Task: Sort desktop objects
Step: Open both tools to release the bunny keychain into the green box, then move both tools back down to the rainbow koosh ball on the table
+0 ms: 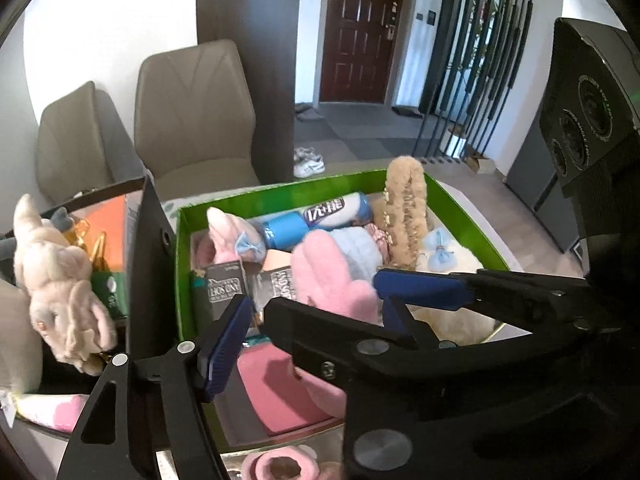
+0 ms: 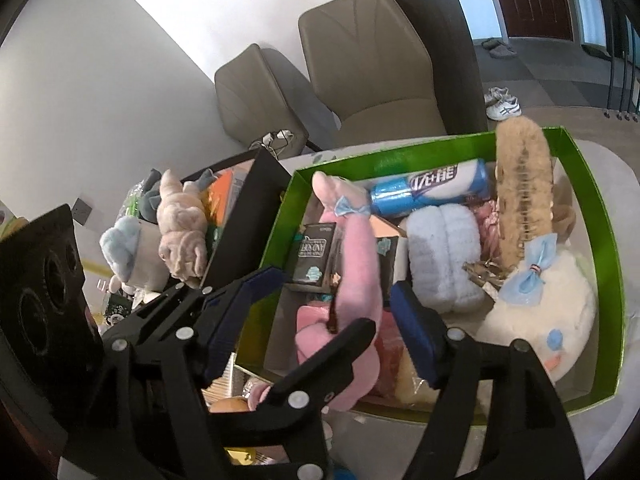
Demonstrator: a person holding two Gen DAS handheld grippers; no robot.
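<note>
A green box [image 1: 280, 196] [image 2: 400, 148] holds a long pink plush toy [image 1: 332, 280] [image 2: 356, 272], a blue-and-white bag roll [image 1: 320, 216] [image 2: 432, 184], a tan fuzzy headband [image 1: 406, 208] [image 2: 520, 184], a white plush with a blue bow [image 2: 540, 312] and dark packets [image 1: 226, 284] [image 2: 314, 252]. My left gripper [image 1: 316, 316] and right gripper [image 2: 336, 292] hover open at the box's near edge, with their fingers interleaved. The pink plush lies between the right gripper's blue pads [image 2: 416, 336], and neither pad presses on it. The right gripper's upper finger [image 1: 416, 286] reaches in from the right.
A black box [image 1: 148, 264] [image 2: 240, 216] stands left of the green one, with a beige plush [image 1: 60, 280] [image 2: 180, 232] and other toys in it. Two beige chairs [image 1: 192, 112] [image 2: 372, 60] stand behind the table. Pink items [image 1: 280, 392] lie in front of the green box.
</note>
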